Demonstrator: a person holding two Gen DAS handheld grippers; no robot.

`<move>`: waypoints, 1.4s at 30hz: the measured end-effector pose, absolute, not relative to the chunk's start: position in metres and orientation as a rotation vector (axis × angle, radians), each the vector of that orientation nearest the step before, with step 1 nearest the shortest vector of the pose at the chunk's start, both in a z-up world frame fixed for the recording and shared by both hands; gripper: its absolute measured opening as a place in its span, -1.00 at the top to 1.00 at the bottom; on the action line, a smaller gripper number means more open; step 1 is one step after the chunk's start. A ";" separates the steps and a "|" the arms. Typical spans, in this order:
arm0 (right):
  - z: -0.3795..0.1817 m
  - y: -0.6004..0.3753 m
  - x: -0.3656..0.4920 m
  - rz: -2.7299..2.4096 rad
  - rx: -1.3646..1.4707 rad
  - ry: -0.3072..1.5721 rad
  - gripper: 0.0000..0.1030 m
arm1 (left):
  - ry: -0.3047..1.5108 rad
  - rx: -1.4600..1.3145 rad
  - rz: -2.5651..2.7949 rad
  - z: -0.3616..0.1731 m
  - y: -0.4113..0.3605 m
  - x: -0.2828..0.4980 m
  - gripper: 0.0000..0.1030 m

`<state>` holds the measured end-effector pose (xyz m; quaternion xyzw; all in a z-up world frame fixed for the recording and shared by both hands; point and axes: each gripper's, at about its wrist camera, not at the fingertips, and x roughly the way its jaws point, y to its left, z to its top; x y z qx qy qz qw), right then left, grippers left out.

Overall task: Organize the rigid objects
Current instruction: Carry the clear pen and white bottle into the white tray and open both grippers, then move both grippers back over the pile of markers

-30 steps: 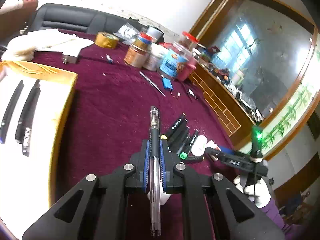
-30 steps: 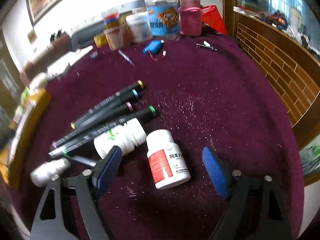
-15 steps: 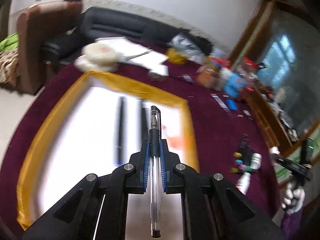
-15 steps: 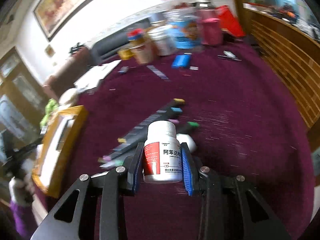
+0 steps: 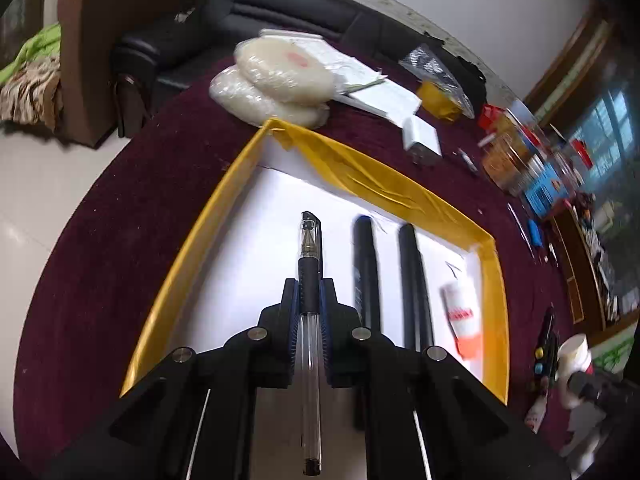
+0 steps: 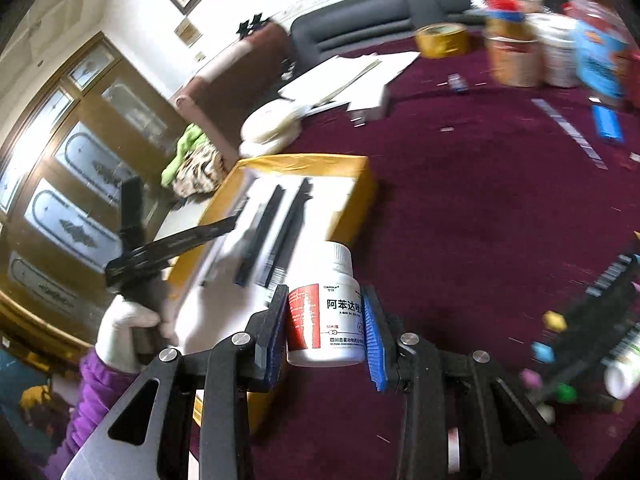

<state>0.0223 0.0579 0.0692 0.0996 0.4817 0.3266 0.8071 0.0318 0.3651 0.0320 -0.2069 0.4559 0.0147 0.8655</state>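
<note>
Two loads are being carried: a pen point(image 5: 310, 332) is clamped in the left gripper point(image 5: 310, 304) over the yellow tray point(image 5: 192, 264), a pill bottle point(image 6: 325, 312) pinched in the right gripper point(image 6: 325, 320) nearby; placement beside the two black markers point(image 5: 366, 268) is judged next

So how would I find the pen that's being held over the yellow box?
Find the big yellow-walled tray with a white floor on the dark red tablecloth. The left gripper, shut, holds the pen over that floor, left of two black markers lying in the tray. Unlike them, it has a see-through barrel and cap with a black grip.
</note>
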 end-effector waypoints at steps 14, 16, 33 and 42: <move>0.045 0.162 0.057 0.707 0.213 1.150 0.39 | 0.848 -0.564 -0.005 0.052 0.384 -0.010 0.27; 0.042 0.171 0.062 0.702 0.216 1.160 0.39 | 0.806 -0.605 -0.022 0.059 0.388 -0.030 0.16; 0.024 0.217 0.085 0.610 0.179 1.183 0.37 | 0.634 -0.650 -0.036 0.086 0.397 -0.127 -0.02; 0.052 0.191 0.077 0.609 0.163 1.103 0.16 | 0.592 -0.698 -0.032 0.084 0.398 -0.149 -0.06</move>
